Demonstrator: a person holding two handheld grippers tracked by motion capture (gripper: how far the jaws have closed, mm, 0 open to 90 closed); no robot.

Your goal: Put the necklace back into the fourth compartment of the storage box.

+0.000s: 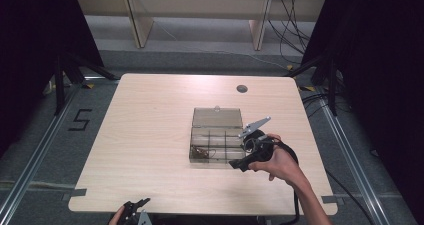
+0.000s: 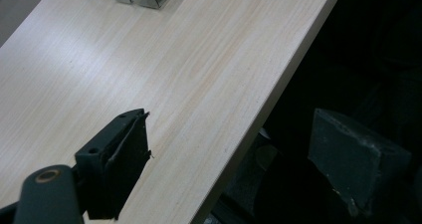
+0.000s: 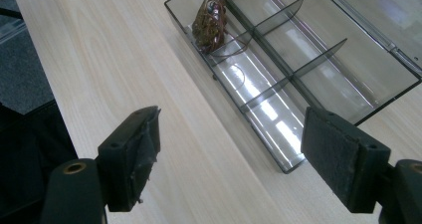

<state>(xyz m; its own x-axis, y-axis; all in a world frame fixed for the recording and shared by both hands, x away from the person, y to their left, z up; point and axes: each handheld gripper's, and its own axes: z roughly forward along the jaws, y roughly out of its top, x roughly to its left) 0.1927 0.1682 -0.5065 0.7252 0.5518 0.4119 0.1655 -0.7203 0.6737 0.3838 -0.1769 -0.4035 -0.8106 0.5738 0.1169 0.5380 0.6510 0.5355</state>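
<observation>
The clear compartment box (image 3: 298, 79) is sitting open near the middle of the tabletop (image 1: 150, 135), lid hinged back. A brownish tangled bundle (image 3: 209, 25), possibly wire or cord, is lying in an end compartment. The right gripper (image 3: 231, 154) is hovering just beside the box, fingers (image 3: 338, 159) spread, holding nothing. The bundle is probably light, soft and snag-prone; pinching its bulk would be safest. The left gripper (image 2: 239, 169) is idling at the tabletop's near edge, fingers apart.

A pale wooden desk (image 1: 150, 135) is standing on a grey floor (image 1: 200, 60), its round cable hole (image 1: 242, 89) sitting near the far edge. Black tape (image 1: 80, 120) is forming a figure five on the floor at the left. Loose cables (image 1: 290, 30) are trailing behind, beside light wooden furniture legs (image 1: 137, 20).
</observation>
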